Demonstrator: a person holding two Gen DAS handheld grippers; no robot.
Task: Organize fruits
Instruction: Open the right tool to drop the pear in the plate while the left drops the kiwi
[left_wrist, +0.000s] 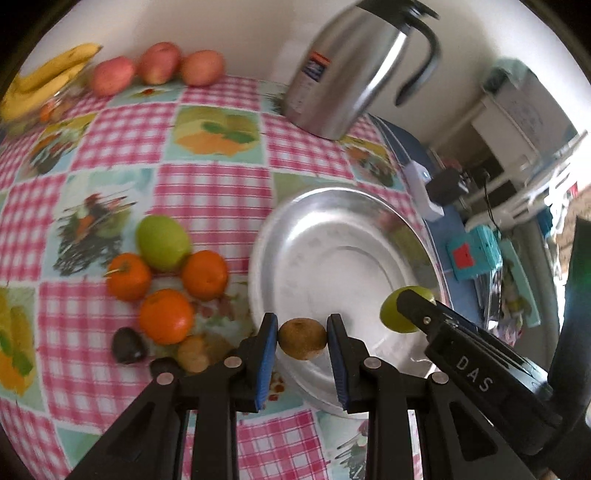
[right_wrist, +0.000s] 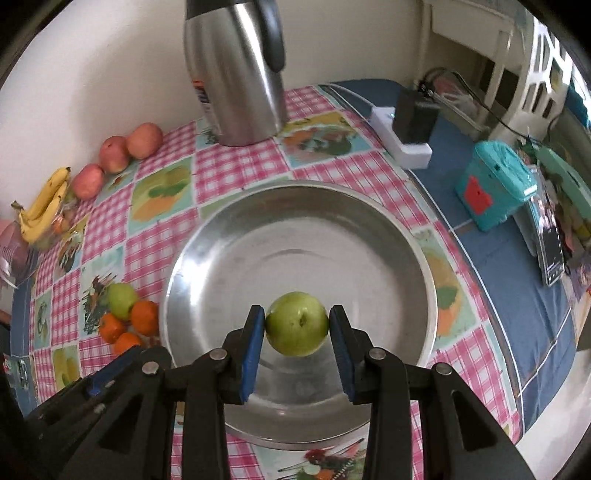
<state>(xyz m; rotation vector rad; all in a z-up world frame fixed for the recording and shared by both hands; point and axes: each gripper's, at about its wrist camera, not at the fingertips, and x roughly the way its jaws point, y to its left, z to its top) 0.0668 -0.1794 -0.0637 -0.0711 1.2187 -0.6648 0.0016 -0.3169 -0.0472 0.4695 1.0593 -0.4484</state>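
Note:
My left gripper (left_wrist: 302, 332) is shut on a brown kiwi (left_wrist: 302, 338), held over the near left rim of the empty steel bowl (left_wrist: 325, 206). My right gripper (right_wrist: 296, 325) is shut on a green apple (right_wrist: 297, 323) above the inside of the steel bowl (right_wrist: 207, 236); that apple (left_wrist: 400, 308) and gripper also show at the right of the left wrist view. On the checked cloth left of the bowl lie a second green apple (left_wrist: 162, 242), three oranges (left_wrist: 166, 315), another kiwi (left_wrist: 192, 352) and a dark fruit (left_wrist: 127, 345).
A steel kettle (left_wrist: 343, 74) stands behind the bowl. Three red apples (left_wrist: 157, 66) and bananas (left_wrist: 44, 79) lie along the wall at the far left. A white power strip (right_wrist: 400, 142) with a black adapter and a teal box (right_wrist: 493, 188) sit on the blue surface to the right.

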